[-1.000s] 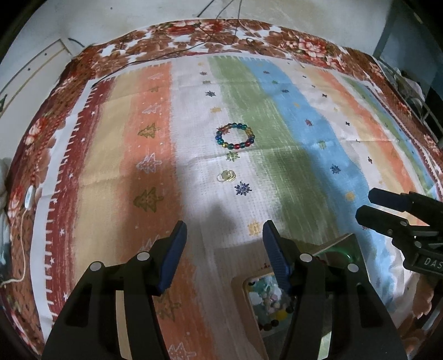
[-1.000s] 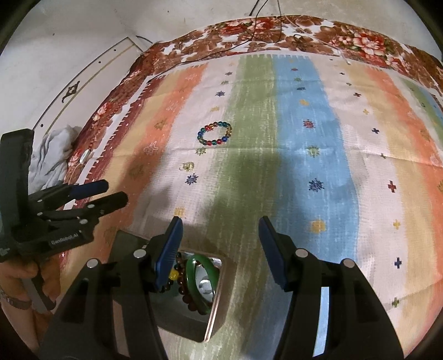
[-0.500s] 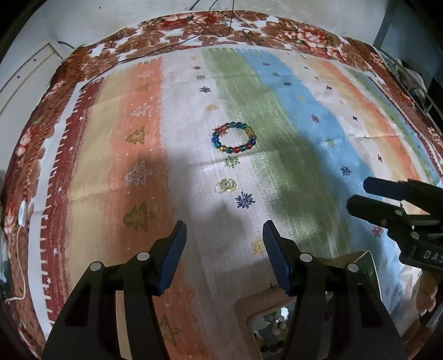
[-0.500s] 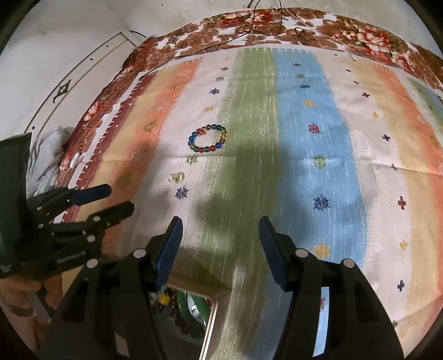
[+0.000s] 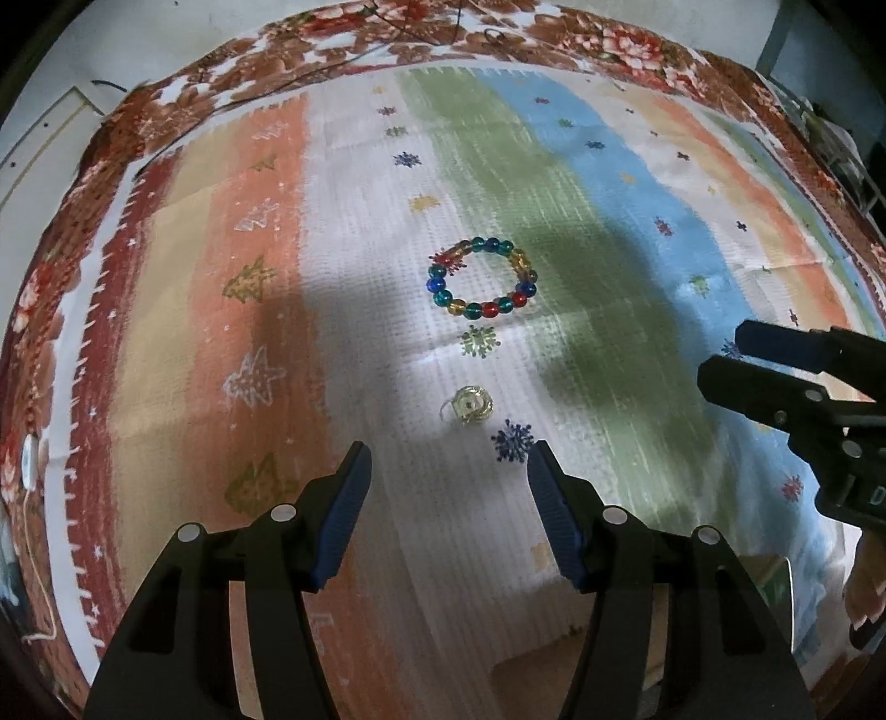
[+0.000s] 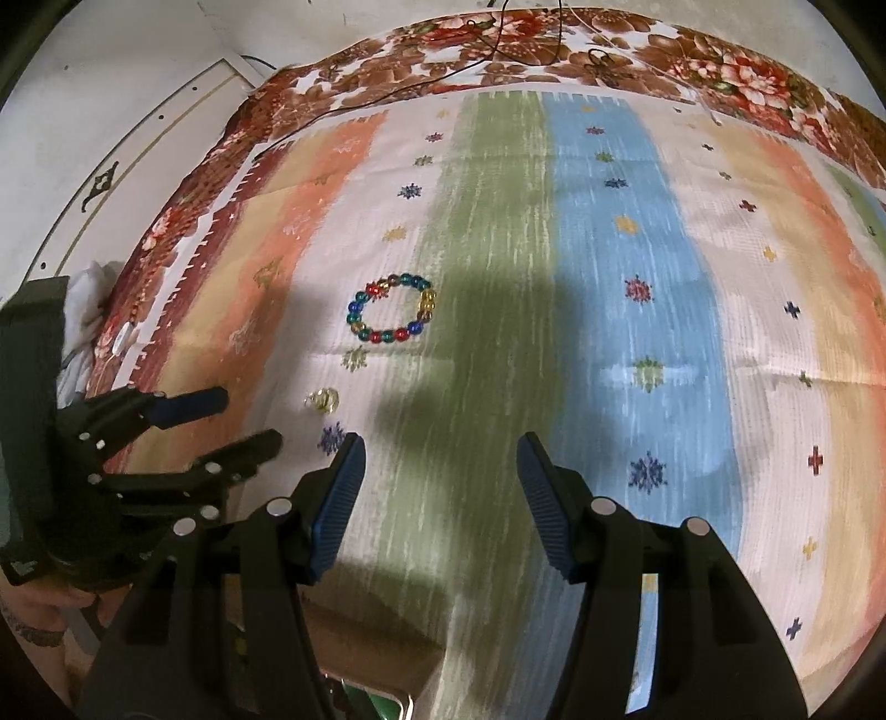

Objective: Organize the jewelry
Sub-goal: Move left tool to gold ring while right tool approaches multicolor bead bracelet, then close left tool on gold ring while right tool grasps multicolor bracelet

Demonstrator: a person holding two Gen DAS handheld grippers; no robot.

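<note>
A bracelet of coloured glass beads lies flat on the striped cloth; it also shows in the right wrist view. A small gold ring-like trinket lies nearer, just ahead of my left gripper, which is open and empty. The trinket shows in the right wrist view too. My right gripper is open and empty over the green stripe, to the right of both pieces. The jewelry box is at the bottom edge, mostly hidden behind the fingers.
The striped cloth has a brown floral border with thin dark cables lying on it. A white floor lies beyond the cloth's left edge. The right gripper shows at the right of the left wrist view.
Both grippers have moved forward toward the bracelet and trinket. The jewelry box has slid down out of most of both views. Both grippers stay open.
</note>
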